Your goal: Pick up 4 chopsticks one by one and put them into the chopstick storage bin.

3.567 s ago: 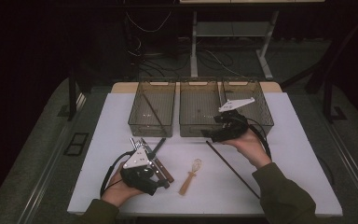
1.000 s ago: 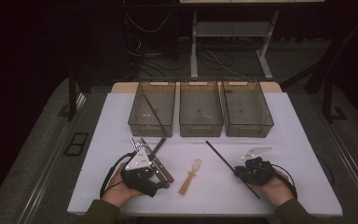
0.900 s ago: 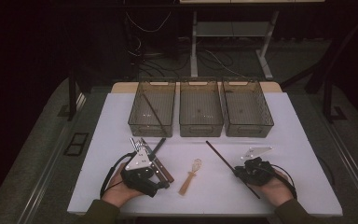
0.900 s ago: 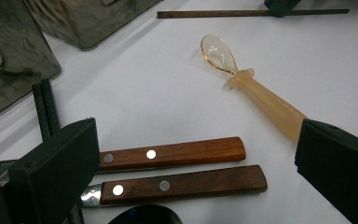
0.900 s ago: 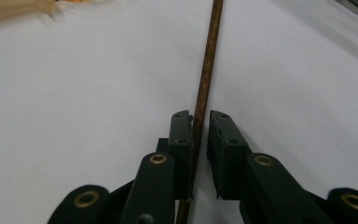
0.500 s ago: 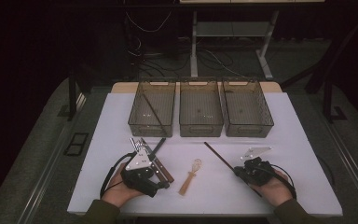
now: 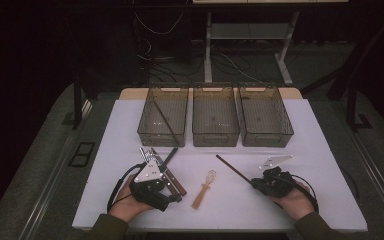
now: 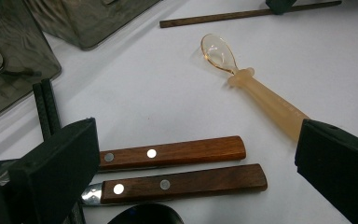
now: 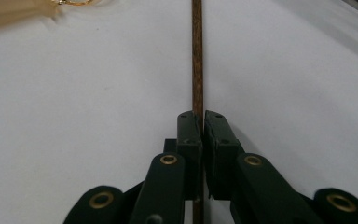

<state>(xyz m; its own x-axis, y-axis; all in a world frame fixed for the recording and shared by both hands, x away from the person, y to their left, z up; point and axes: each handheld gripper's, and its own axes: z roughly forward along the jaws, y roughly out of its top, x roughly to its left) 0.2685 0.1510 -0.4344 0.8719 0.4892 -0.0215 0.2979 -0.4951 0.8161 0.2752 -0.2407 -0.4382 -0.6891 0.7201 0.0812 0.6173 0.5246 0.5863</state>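
Observation:
A thin brown chopstick (image 7: 232, 167) lies slanted on the white table, and my right gripper (image 7: 254, 182) is shut on its near end. In the right gripper view the jaws (image 9: 203, 121) pinch the chopstick (image 9: 196, 56), which runs straight ahead. My left gripper (image 7: 175, 187) rests at the front left, open. Between its wide jaws (image 8: 198, 161) lie two wooden-handled knives (image 8: 172, 153). A clear amber spoon (image 7: 205, 187) lies between the hands, its bowl (image 8: 219, 51) pointing away.
Three smoky clear bins stand in a row at the back: left (image 7: 160, 137) with a dark stick inside, middle (image 7: 215, 137), right (image 7: 266, 139). Two black sticks (image 8: 44, 109) and a metal spoon's bowl (image 8: 144, 217) lie by the knives.
The right hand has come back from the right bin to the table's front and its jaws now grip the chopstick. The left hand has stayed put.

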